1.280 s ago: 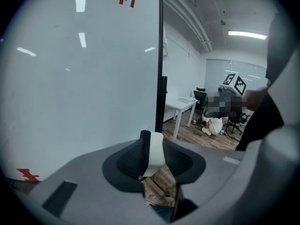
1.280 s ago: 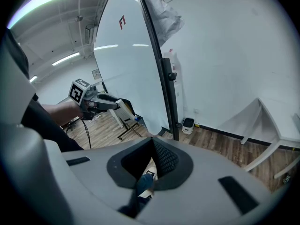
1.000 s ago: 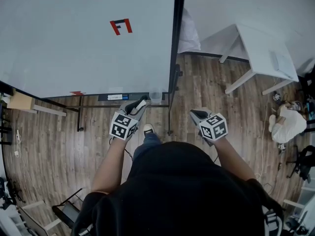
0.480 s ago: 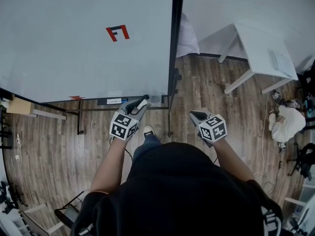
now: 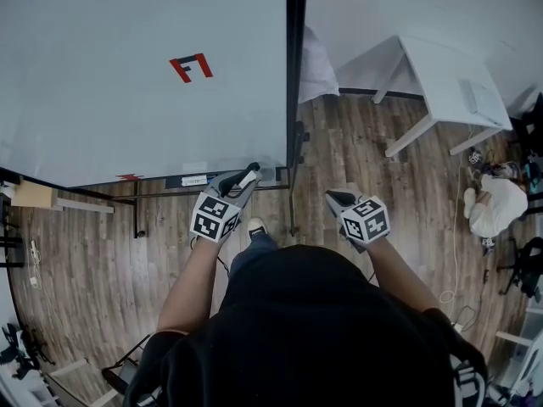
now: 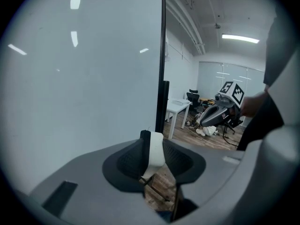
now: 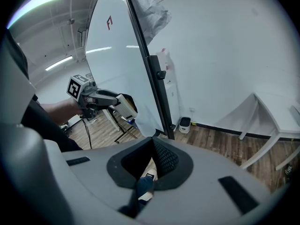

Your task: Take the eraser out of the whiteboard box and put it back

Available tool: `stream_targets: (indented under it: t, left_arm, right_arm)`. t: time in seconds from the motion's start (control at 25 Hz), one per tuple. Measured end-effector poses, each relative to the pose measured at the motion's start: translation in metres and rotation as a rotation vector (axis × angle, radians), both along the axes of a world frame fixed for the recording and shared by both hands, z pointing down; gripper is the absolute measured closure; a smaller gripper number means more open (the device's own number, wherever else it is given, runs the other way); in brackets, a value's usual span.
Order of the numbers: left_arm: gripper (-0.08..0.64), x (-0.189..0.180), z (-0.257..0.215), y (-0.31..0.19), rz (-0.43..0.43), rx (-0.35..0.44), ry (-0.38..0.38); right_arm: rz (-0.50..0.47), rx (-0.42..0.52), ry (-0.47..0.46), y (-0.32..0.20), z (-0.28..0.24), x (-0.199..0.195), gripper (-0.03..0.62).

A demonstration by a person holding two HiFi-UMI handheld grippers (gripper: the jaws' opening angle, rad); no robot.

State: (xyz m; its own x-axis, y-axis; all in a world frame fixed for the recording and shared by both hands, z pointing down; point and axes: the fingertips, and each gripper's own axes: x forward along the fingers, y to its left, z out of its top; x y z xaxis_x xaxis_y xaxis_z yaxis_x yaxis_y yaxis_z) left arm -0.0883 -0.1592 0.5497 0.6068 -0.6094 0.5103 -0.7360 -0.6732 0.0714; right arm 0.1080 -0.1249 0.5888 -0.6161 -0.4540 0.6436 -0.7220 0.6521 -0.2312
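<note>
The whiteboard (image 5: 127, 75) stands on a black frame in front of me. A narrow tray (image 5: 195, 180) runs along its lower edge. My left gripper (image 5: 246, 177) is shut on a white eraser (image 5: 245, 179), and its tip lies over the tray's right part. In the left gripper view the eraser (image 6: 155, 150) stands upright between the dark pads. The right gripper view shows the eraser (image 7: 125, 107) from the side, held near the board. My right gripper (image 5: 337, 197) hangs to the right of the board's frame post (image 5: 293, 142), shut with nothing in it.
A white table (image 5: 450, 83) stands at the back right near the wall. White bundles and cables (image 5: 496, 210) lie on the wood floor at the far right. A cardboard box (image 5: 34, 195) sits at the left. My shoe (image 5: 254, 225) is under the left gripper.
The left gripper with the eraser has moved forward, so its tip now overlaps the tray at the board's lower edge. The right gripper has kept still.
</note>
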Motion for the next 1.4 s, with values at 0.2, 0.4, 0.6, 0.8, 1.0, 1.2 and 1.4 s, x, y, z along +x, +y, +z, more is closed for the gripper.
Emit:
stream_targets:
  t: [0.2,0.4,0.6,0.8,1.0,1.2,1.4]
  left_arm:
    - [0.423,0.006,0.004,-0.007,0.014,-0.007,0.007]
    - [0.423,0.011,0.007,-0.015,0.035,-0.012,0.007]
    - [0.423,0.016,0.009,-0.025,0.054,-0.017,0.002]
    - [0.423,0.025,0.015,-0.029,0.085,-0.023,-0.006]
    - [0.423,0.032,0.026,-0.031,0.116,-0.044,-0.017]
    - [0.423,0.029,0.042,-0.035,0.133,-0.069,-0.033]
    - [0.423,0.029,0.056,-0.037,0.153,-0.091,-0.052]
  right_arm:
    - [0.014,-0.012,0.002,-0.002,0.005,0.002,0.595]
    - [0.029,-0.017,0.002,-0.007,0.007,0.004,0.595]
    - [0.045,-0.023,0.002,-0.014,0.008,0.006,0.595]
    - [0.058,-0.032,0.005,-0.018,0.013,0.008,0.595]
    - [0.063,-0.043,0.004,-0.024,0.016,0.005,0.595]
    - [0.071,-0.055,0.007,-0.03,0.022,0.003,0.595]
    - [0.079,-0.071,0.012,-0.033,0.027,0.002,0.595]
